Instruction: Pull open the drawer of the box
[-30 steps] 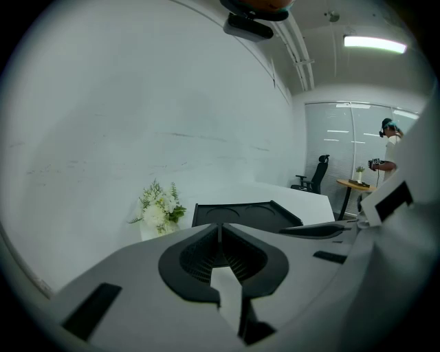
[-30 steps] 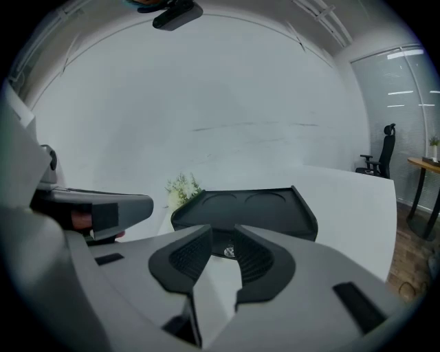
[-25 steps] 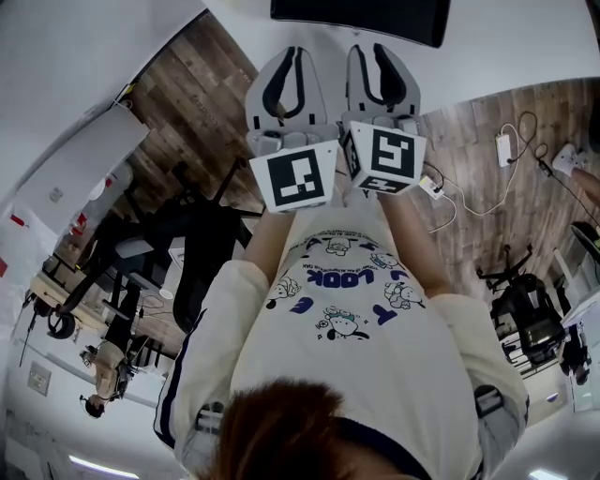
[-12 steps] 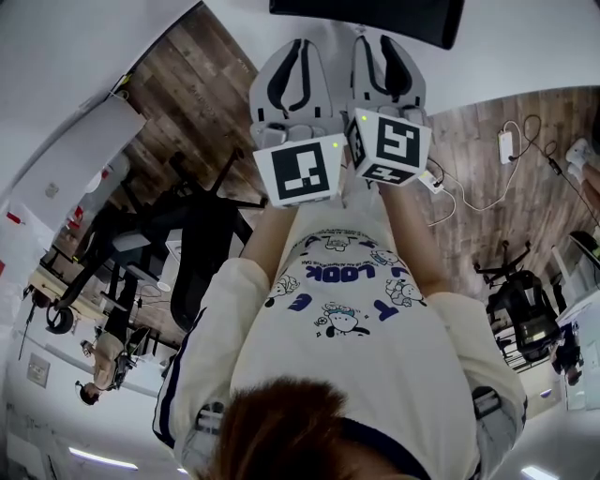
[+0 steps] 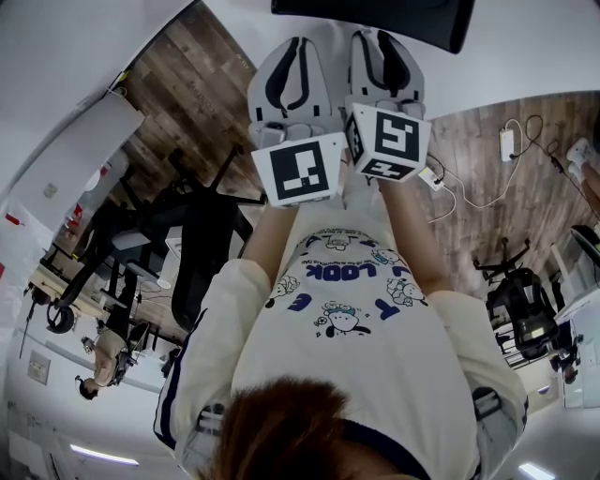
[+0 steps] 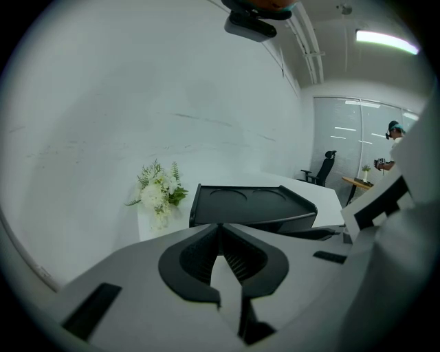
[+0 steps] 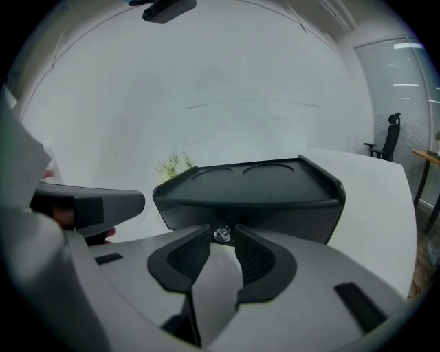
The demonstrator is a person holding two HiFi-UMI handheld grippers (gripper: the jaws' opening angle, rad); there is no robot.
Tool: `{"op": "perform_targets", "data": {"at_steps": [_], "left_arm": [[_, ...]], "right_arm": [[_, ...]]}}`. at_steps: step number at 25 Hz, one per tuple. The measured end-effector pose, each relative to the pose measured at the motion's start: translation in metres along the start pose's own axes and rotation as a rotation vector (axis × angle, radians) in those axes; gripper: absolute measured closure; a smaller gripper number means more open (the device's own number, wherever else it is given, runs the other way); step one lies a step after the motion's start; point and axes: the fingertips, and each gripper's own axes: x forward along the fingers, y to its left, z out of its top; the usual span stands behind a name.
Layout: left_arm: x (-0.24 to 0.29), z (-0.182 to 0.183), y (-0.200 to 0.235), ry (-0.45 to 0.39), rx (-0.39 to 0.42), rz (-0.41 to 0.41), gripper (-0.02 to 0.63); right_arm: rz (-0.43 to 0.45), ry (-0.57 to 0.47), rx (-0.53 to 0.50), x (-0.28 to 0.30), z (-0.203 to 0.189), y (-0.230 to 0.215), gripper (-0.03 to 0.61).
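The black box (image 7: 275, 192) stands on a white table, its flat top showing two round hollows. A small shiny drawer knob (image 7: 222, 234) sits on its front face. My right gripper (image 7: 221, 237) is open just wide enough that the knob lies between its fingertips, with a little room on each side. My left gripper (image 6: 220, 230) is shut on nothing, held left of the box (image 6: 251, 206) and short of it. In the head view both grippers, left (image 5: 298, 45) and right (image 5: 380, 37), are side by side below the box's edge (image 5: 375, 17).
A bunch of white flowers (image 6: 159, 192) stands on the table beside the box, against the white wall. Behind the person are a black office chair (image 5: 197, 234) and cables (image 5: 487, 178) on the wooden floor. Another person (image 6: 393, 137) is far off at the right.
Both grippers have crept a little forward toward the box. Their jaws look the same as before.
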Motion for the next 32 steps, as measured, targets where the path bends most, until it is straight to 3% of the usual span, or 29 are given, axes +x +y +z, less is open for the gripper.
{"op": "perform_targets", "data": {"at_steps": [32], "left_arm": [[-0.013,-0.008,0.005,0.014,-0.031,0.010,0.586]], "right_arm": [[-0.015,0.055,0.004,0.004,-0.013,-0.002,0.495]]}}
